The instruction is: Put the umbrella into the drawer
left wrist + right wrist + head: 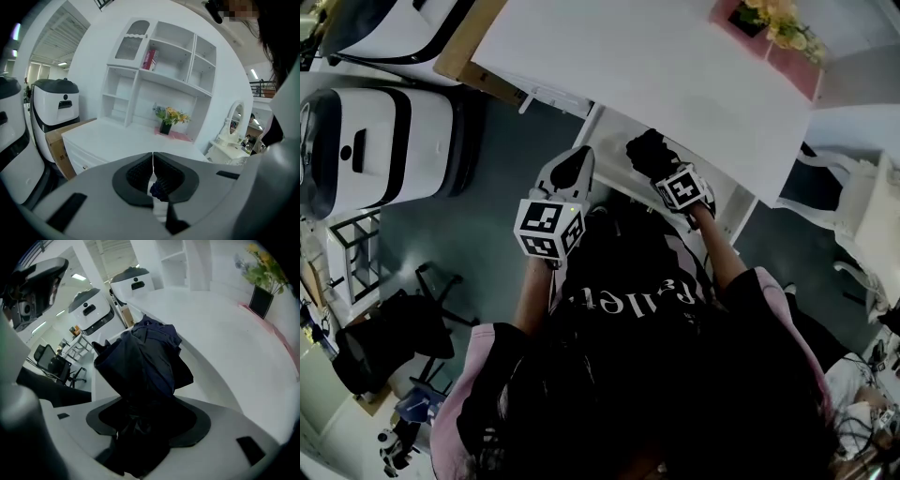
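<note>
The umbrella is folded, dark navy and crumpled. My right gripper is shut on it just under the front edge of the white desk. In the right gripper view the umbrella fills the jaws of the right gripper and sticks out over the desk top. A white drawer frame shows open below the desk edge, and the umbrella is over it. My left gripper hangs to the left of the umbrella, shut, its tips meeting. A small dark blue scrap shows in the gap behind them.
A flower vase on a pink mat stands at the desk's back right, under a white shelf unit. Two white machines and a cardboard box stand left. A white chair is at the right.
</note>
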A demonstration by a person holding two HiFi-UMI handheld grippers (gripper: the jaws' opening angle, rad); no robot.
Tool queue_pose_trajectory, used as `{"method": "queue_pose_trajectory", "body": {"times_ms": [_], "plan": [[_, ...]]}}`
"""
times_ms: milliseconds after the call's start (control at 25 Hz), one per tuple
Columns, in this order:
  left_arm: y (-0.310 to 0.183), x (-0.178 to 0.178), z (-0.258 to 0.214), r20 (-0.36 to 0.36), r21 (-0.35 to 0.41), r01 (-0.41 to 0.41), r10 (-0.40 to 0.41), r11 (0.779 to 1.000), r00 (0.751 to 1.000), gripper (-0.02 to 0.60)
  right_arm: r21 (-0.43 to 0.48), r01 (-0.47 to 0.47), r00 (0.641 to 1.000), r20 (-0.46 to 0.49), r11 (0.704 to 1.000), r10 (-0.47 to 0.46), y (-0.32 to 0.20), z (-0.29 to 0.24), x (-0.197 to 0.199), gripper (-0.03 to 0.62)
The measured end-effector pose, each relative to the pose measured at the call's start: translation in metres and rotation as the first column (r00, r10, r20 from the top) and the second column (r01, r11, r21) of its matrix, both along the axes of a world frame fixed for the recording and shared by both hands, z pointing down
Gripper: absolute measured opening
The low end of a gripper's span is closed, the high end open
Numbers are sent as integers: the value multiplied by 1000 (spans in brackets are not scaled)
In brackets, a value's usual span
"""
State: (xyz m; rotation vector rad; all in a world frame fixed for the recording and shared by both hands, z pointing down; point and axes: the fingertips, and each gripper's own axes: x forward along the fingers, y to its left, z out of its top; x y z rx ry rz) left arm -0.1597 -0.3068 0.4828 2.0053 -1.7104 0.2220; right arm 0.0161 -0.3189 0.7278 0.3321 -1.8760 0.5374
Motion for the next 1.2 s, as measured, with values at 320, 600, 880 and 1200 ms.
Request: {"method": "queue_pose_trajectory", "body": {"times_ms": [320,600,880,1200], "plan": [[-2,4,-3,15,-1,24,-24,1000,1000,17,-19,-48,999,5,999,48,-1,37,-13,290],[7,2,-4,26,-18,32,-32,999,999,17,-17,-170,985,-47,985,169,-13,60,-5,290],[14,1,2,36,-42,35,-33,998,999,17,-33,-360,933,-41,932,358,-38,73,22,290],[11,3,-3,36,-26,10,-9,1000,999,17,-57,-379,925,-11,924,379,-35,77,21,290]]}}
